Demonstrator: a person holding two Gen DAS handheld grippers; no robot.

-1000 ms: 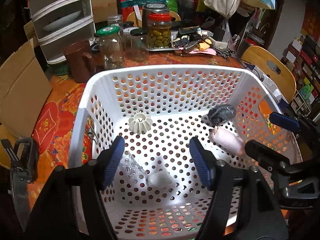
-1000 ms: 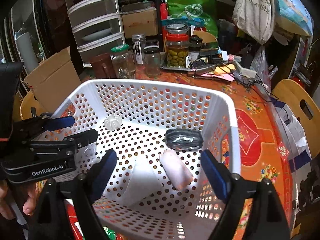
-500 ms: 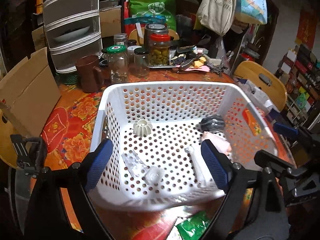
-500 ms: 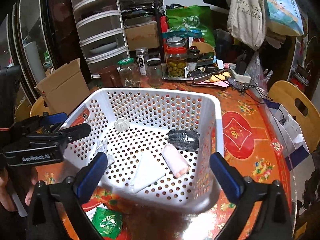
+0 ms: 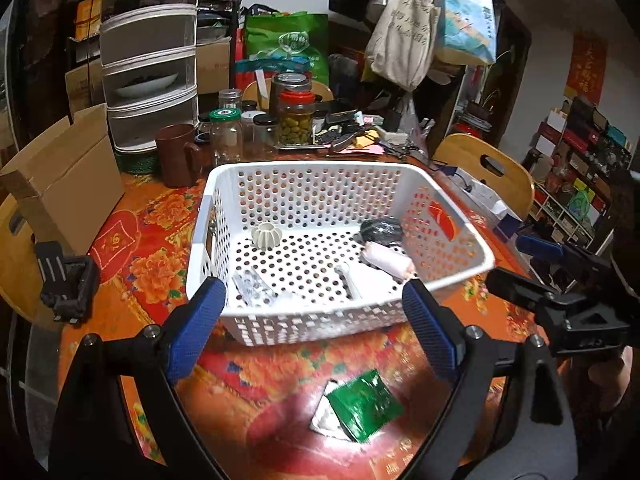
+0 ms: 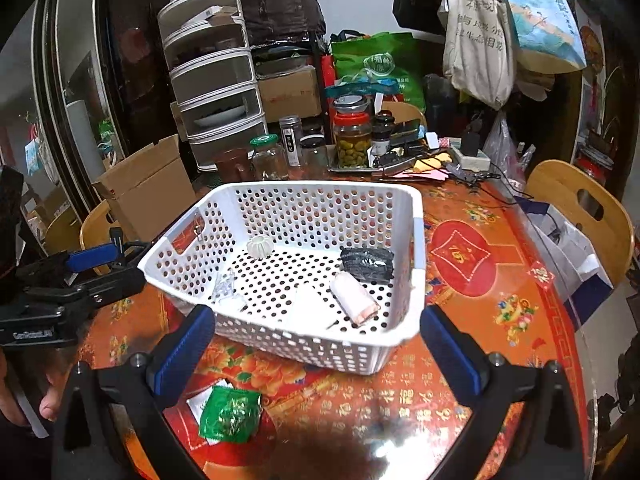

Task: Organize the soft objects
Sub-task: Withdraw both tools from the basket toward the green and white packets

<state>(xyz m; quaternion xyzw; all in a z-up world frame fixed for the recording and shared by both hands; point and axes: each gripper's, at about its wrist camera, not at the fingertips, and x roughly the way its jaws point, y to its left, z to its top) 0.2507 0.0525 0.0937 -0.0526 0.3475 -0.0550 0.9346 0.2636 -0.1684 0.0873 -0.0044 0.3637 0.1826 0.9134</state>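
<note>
Left gripper [image 5: 312,328]: jaws spread wide, nothing between the blue pads, hanging over the table in front of the basket's near wall
Right gripper [image 6: 316,344]: jaws equally wide apart and empty, also short of the basket's near rim
White basket [image 5: 404,168]: perforated plastic, standing on the red floral tablecloth [image 5: 160,276], between both grippers and the clutter at the back
Pink roll [image 6: 354,296]: soft, lying on the basket floor toward its right side
Dark bundle [image 6: 366,264]: just behind the pink roll, against the right wall, touching or nearly so
White cloth [image 6: 306,304]: folded flat on the basket floor, left of the pink roll
Clear plastic piece [image 5: 252,288]: crumpled, in the near left corner of the basket
Ribbed cream object [image 5: 266,236]: small and round, toward the back left of the basket floor
Green packet [image 5: 362,404]: outside the basket, on the cloth close below the grippers, lying partly on a white slip
Back of table: glass jars [image 5: 226,136], a red-lidded jar of green olives [image 5: 296,120], a brown mug [image 5: 178,156], well behind the basket
Left edge: cardboard box [image 5: 60,184] and white stacked drawers [image 5: 150,76]
Right edge: wooden chair [image 6: 580,204] beside the table
</note>
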